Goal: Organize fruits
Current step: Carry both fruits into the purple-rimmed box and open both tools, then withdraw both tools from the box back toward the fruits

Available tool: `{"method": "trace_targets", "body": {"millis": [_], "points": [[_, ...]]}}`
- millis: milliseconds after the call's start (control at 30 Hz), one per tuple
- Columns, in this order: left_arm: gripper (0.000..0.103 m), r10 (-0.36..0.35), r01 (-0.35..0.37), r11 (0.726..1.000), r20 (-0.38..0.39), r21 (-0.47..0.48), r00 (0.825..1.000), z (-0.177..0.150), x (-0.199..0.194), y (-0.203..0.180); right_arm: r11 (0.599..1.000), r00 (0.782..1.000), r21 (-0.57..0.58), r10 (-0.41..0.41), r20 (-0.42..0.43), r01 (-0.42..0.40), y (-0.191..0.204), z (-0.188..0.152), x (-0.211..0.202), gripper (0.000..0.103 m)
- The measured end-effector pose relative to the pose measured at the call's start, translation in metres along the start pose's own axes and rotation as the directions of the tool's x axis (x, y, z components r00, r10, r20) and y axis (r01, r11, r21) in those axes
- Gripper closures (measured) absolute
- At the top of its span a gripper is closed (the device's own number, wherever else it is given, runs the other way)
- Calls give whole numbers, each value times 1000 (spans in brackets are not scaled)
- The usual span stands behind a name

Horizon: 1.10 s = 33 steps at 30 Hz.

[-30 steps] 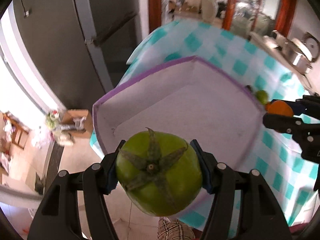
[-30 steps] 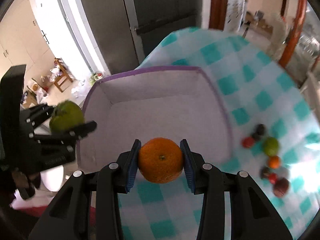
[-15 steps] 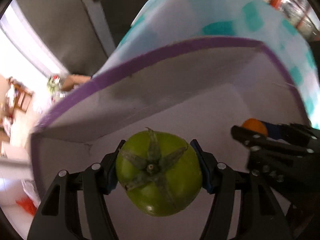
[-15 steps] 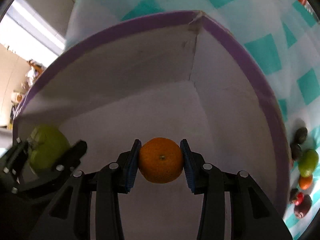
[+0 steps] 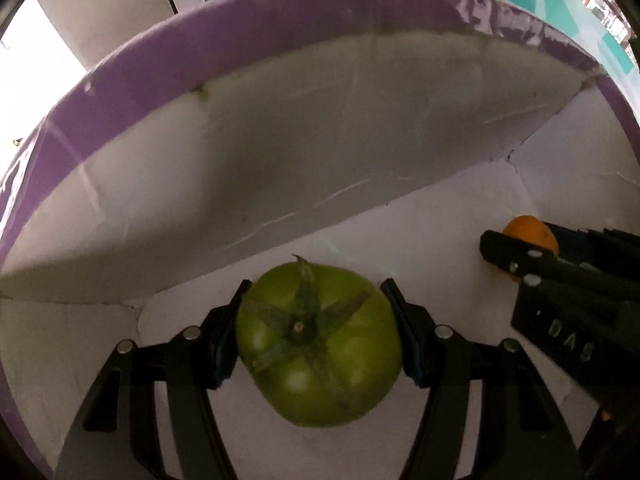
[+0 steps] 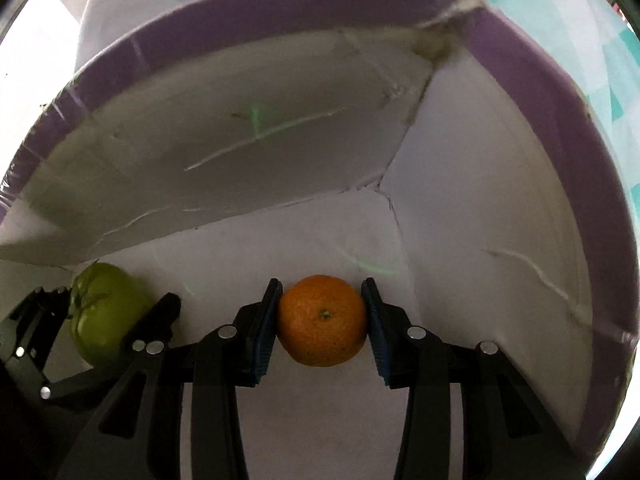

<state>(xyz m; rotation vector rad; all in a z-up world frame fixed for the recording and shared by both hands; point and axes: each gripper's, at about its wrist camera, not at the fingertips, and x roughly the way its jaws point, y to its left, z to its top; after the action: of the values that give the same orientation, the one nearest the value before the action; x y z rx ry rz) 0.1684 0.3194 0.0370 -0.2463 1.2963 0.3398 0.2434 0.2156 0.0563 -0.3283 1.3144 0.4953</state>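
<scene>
The only writing in view is raised lettering on the right gripper's (image 5: 516, 258) black body, seen from the left wrist; it looks like "DAS" and may be cut off. Both grippers reach down into the white box (image 5: 280, 184) with the purple rim. The left gripper (image 5: 316, 330) has its fingers clamped on the green tomato (image 5: 318, 346), just above the floor. The right gripper's fingers are spreading, the orange (image 6: 322, 320) between their pads, near the corner.

Home: checked tablecloth (image 6: 596, 12), fridge (image 5: 120, 4)
</scene>
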Motion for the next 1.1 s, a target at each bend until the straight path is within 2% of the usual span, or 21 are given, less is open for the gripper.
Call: {"method": "trace_targets", "body": {"millis": [67, 133, 300, 433, 567, 733, 833, 933, 1000, 1033, 1067, 1100], "points": [[38, -7, 7, 1000, -2, 0, 1000, 1, -1, -2, 1000, 1000, -1, 2, 11, -2, 2, -3, -1, 58], [29, -11, 11, 1000, -8, -6, 1000, 1, -3, -4, 1000, 1000, 0, 14, 17, -14, 3, -2, 0, 55], [23, -15, 15, 1000, -2, -1, 1000, 11, -7, -11, 999, 999, -9, 33, 40, -33, 13, -8, -6, 42], [20, -5, 6, 1000, 7, -11, 1000, 12, -15, -14, 999, 998, -7, 42, 55, -42, 15, -13, -16, 37], [12, -30, 30, 999, 11, -33, 999, 11, -28, -14, 996, 993, 20, 86, 76, -88, 9, -25, -39, 32], [9, -49, 49, 998, 8, -43, 999, 11, -53, -23, 990, 977, 42, 126, 171, -135, -2, -63, -94, 28], [9, -36, 37, 998, 35, -45, 999, 2, -76, -20, 981, 944, 42, 172, 281, -191, -20, -97, -146, 27], [7, 7, -4, 1000, 165, -16, 986, -21, -133, -22, 970, 898, 59, 193, 396, -234, -38, -149, -192, 23], [2, -7, 0, 1000, 276, 26, 961, -44, -176, -37, 968, 863, 95, 161, 479, -233, -47, -200, -227, 17], [2, -29, 15, 999, 305, 48, 952, -56, -192, -44, 967, 856, 111, 148, 495, -231, -67, -207, -241, 16], [2, -66, 36, 995, 344, 93, 937, -75, -220, -69, 962, 848, 154, 115, 518, -224, -79, -242, -253, 16], [2, -98, 51, 990, 368, 135, 925, -89, -238, -85, 959, 849, 182, 94, 521, -218, -76, -241, -249, 16]]}}
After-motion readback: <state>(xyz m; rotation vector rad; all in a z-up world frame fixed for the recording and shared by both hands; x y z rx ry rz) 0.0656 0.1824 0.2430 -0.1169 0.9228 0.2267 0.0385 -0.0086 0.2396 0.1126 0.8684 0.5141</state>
